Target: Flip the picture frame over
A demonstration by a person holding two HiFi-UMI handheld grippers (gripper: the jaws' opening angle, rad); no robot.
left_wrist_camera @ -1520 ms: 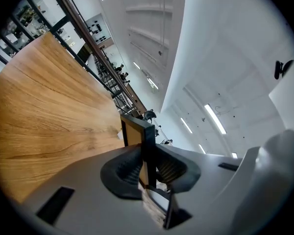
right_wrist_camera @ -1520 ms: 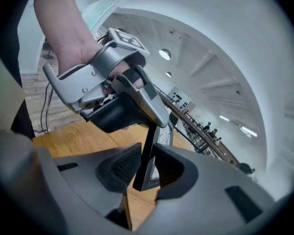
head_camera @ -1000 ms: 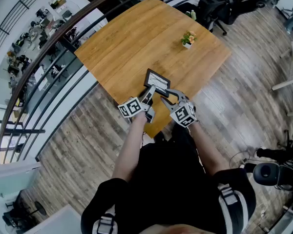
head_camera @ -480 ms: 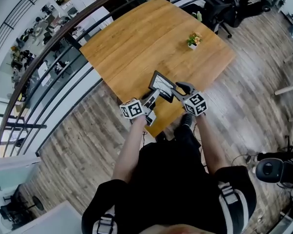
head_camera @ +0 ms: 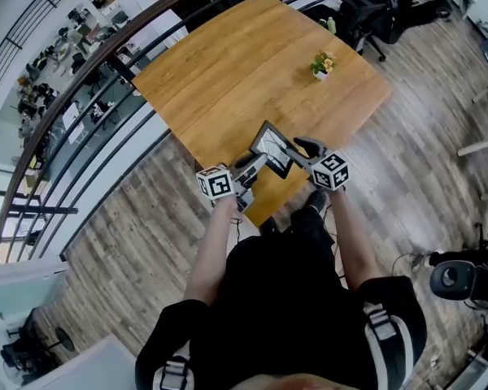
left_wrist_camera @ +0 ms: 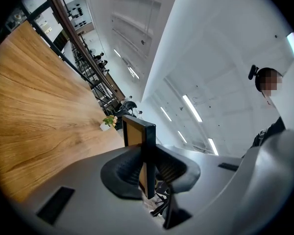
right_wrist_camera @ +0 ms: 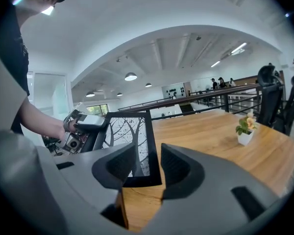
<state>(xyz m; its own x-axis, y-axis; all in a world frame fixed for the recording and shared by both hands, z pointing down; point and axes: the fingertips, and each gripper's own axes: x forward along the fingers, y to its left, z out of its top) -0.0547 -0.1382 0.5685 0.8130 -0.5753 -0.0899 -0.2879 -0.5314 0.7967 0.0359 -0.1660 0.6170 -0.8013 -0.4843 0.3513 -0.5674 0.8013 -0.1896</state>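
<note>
Holding the picture frame point(head_camera: 273, 149) on edge above the near corner of the desk point(head_camera: 228, 71): left tool point(head_camera: 254, 163) clamped on one side, right tool point(head_camera: 298, 150) straddling the other, jaws just eased apart, pads off. Probably best: keep the left grip firm, roll slowly, reclose right before releasing, lay flat. Counted: one frame, two tools, one desk, one potted plant point(head_camera: 322, 65).

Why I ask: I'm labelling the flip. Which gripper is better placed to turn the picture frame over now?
The left gripper. Its jaws clamp the upright picture frame by its edge. The right gripper has just been opening its jaws; the frame's corner sits between them, unpressed.
</note>
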